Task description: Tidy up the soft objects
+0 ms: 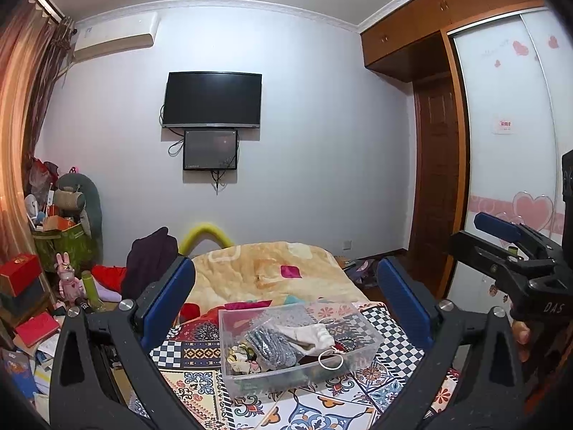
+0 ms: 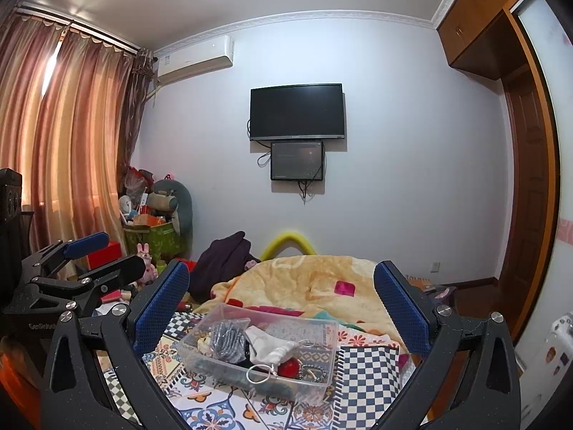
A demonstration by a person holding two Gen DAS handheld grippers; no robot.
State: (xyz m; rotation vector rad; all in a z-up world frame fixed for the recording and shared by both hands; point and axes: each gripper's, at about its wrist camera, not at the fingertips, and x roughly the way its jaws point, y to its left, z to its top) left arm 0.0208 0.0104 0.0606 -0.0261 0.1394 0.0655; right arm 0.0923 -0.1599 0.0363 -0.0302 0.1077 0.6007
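Observation:
A clear plastic box [image 1: 369, 333] [image 2: 324, 390] sits on the patterned bedspread [image 1: 200, 383] [image 2: 369, 369]. It holds several soft items: a grey knitted piece [image 1: 272, 344] [image 2: 225, 337], a white cloth pouch [image 1: 311, 333] [image 2: 268, 345], white elastic rings [image 1: 331, 360] [image 2: 259, 372] and something red [image 2: 289, 367]. My left gripper [image 1: 286, 286] is open and empty, raised above and behind the box. My right gripper [image 2: 281, 290] is open and empty, also raised over the box. Each gripper shows at the edge of the other's view, the right one [image 1: 508, 240] and the left one [image 2: 104, 254].
A yellow blanket [image 1: 272, 268] [image 2: 322, 279] covers the far bed, with dark clothing [image 1: 150, 258] [image 2: 222, 261] heaped at its left. Boxes, toys and a green bin [image 1: 64, 243] [image 2: 157, 236] crowd the left corner. A wardrobe [image 1: 508, 143] stands at right.

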